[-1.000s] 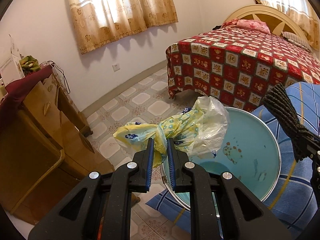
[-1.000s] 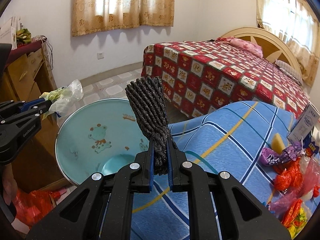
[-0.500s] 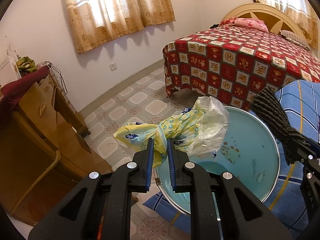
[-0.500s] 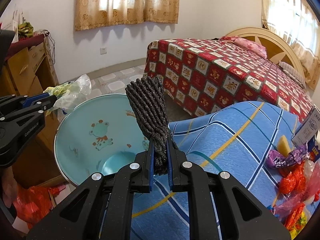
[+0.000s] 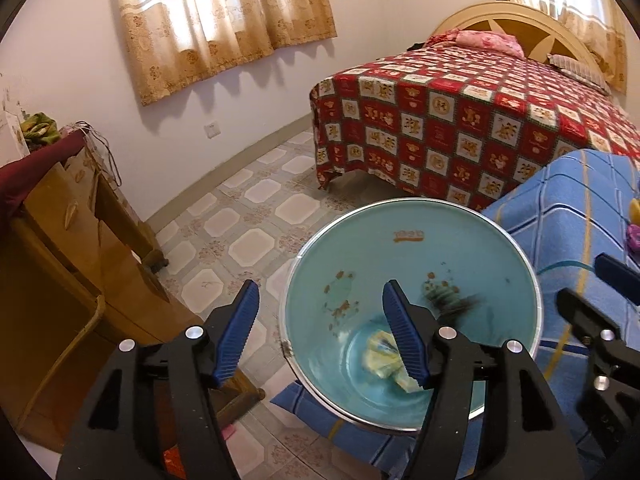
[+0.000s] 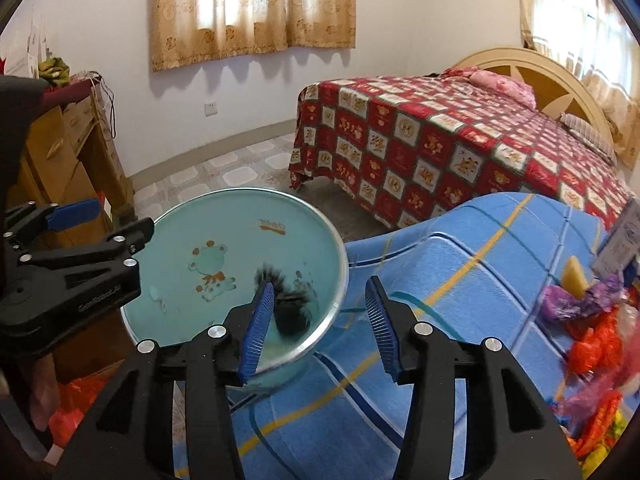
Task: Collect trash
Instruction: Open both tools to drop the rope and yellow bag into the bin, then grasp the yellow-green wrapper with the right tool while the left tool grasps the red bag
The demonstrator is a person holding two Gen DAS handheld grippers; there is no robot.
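Observation:
A teal basin (image 5: 480,248) with a cartoon bear stands on the floor beside the blue cloth. My left gripper (image 5: 320,292) hangs over its left rim, jaws opening, with nothing between the pads. A crumpled yellow plastic bag (image 5: 382,354) lies at the basin's bottom. My right gripper (image 6: 320,286) hovers over the basin's (image 6: 240,216) right rim, its jaws also opening and empty. Below its left pad a dark woven bundle (image 6: 292,310) is blurred inside the basin; it is a dark smear (image 5: 454,302) in the left wrist view. Each gripper shows in the other's view (image 5: 596,286) (image 6: 124,216).
A blue checked cloth (image 6: 480,280) covers the surface on the right, with a pile of coloured wrappers (image 6: 592,344) at its far side. A bed with a red quilt (image 5: 460,120) stands behind. A wooden desk (image 5: 60,260) is on the left, with a red bag (image 6: 76,404) on the floor by it.
Both grippers went from shut to open. The yellow bag left the left gripper and the dark woven bundle left the right one; both are now down in the basin.

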